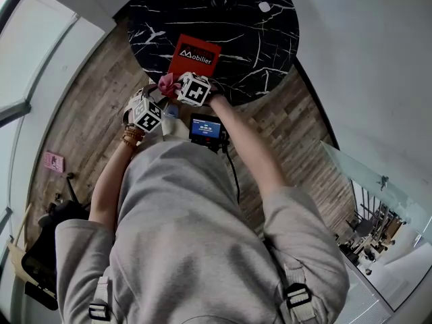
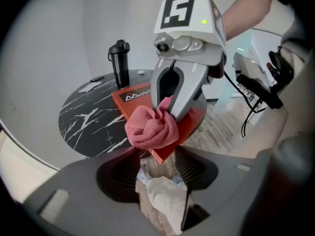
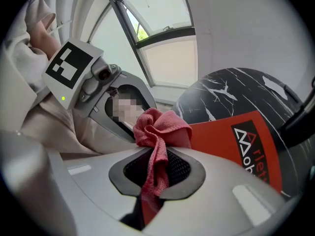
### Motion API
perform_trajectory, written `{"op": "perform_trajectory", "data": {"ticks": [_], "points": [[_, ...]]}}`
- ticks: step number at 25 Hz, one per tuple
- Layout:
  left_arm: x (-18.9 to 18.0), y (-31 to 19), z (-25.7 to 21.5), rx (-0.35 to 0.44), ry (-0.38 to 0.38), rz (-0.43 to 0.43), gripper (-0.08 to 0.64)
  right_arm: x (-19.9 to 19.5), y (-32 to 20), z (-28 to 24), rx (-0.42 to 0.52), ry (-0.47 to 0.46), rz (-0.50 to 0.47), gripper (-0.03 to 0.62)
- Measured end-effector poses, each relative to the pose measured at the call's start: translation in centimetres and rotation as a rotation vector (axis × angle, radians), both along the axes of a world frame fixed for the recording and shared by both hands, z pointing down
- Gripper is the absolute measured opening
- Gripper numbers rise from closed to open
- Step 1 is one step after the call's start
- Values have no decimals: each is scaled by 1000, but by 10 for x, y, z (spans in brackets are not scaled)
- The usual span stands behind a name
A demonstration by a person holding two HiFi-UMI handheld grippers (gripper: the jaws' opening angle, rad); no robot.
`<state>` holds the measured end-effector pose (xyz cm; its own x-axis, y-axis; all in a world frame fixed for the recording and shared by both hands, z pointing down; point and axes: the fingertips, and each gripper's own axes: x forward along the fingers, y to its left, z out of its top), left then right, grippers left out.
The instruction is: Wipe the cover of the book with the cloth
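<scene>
Firmly, right claw (image 3: pixel 155 156) grips the cloth (image 3: pixel 163 127) at the book (image 3: pixel 226 139) corner — left claw (image 2: pixel 162 165) (agape) just beside.

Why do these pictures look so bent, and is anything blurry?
Head view: the wide lens bows the black veined table and the wall. Left gripper view: dark rounded corners; the pink cloth is sharp. Right gripper view: same bulge, bright window, book lettering crisp; the mosaic patch was added afterwards.
</scene>
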<state>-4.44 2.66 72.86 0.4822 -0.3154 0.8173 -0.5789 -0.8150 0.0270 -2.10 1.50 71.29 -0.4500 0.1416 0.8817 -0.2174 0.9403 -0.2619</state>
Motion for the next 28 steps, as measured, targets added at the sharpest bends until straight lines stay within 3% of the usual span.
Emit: {"op": "perform_trajectory", "data": {"ticks": [9, 12, 16, 19, 23, 28], "points": [[-1, 2, 0, 8, -8, -32, 206, -7, 15, 0, 12, 20, -15, 60], [-2, 7, -3, 15, -25, -30, 206, -9, 20, 1, -19, 33, 19, 60], [-3, 12, -25, 66, -21, -16, 210, -5, 29, -8, -102, 13, 47, 61], [-7, 12, -54, 128, -3, -24, 215, -2, 26, -37, -76, -62, 62, 61], [-8, 0, -117, 274, 96, -67, 211, 11, 1, -103, 23, -257, 243, 61], [-5, -22, -235, 556, 320, -170, 143, 65, -29, -213, 327, -511, 570, 61]]}}
